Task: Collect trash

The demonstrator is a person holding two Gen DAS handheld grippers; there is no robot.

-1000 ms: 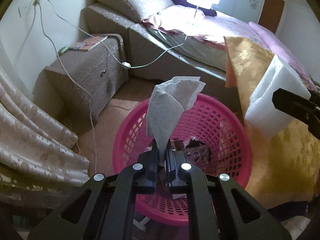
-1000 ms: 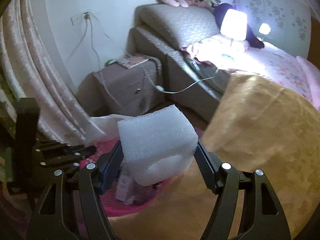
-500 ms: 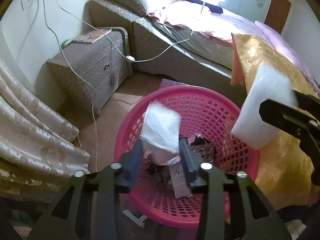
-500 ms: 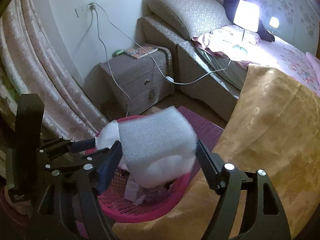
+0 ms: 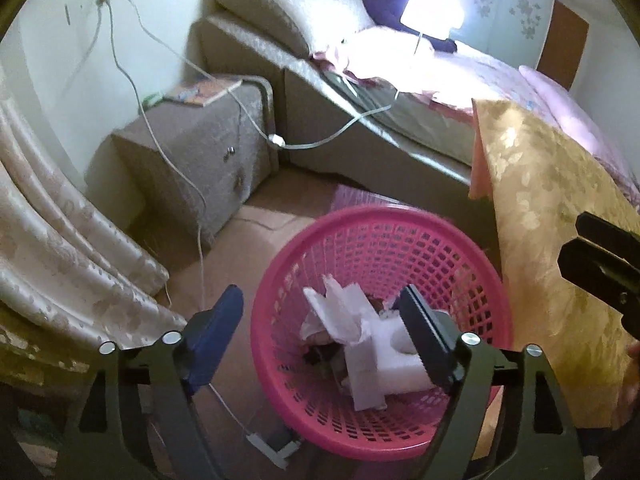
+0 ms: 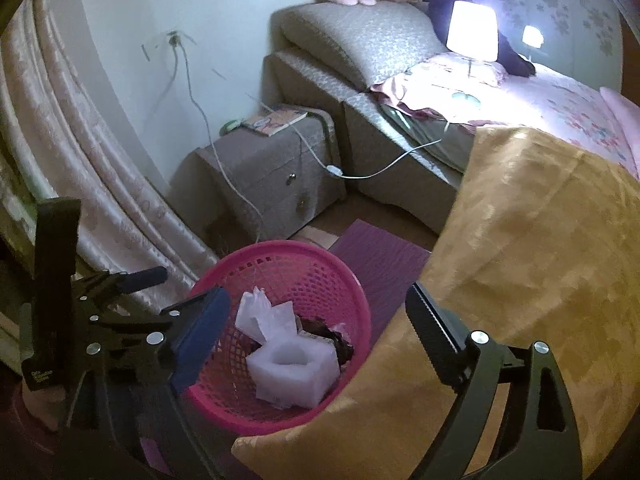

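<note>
A pink plastic basket point(image 5: 460, 240) stands on the floor; it also shows in the right wrist view point(image 6: 280, 256). Inside lie a white foam block point(image 6: 292, 372), a crumpled white tissue point(image 5: 340, 312) and some dark wrappers. The foam block also shows in the left wrist view point(image 5: 396, 364). My left gripper point(image 5: 324, 320) is open and empty above the basket. My right gripper point(image 6: 316, 320) is open and empty above the basket's right side. The left gripper appears at the left of the right wrist view point(image 6: 120, 292).
A gold patterned cloth point(image 6: 540, 260) hangs right of the basket. A grey nightstand point(image 5: 192, 160) with a book and white cables stands behind. A bed point(image 5: 400, 92) with a lit lamp lies beyond. Pale curtains point(image 5: 60, 240) hang at the left. A purple mat point(image 6: 380, 256) lies on the floor.
My left gripper opened and the tissue dropped into the basket. My right gripper opened and the foam block fell into the basket.
</note>
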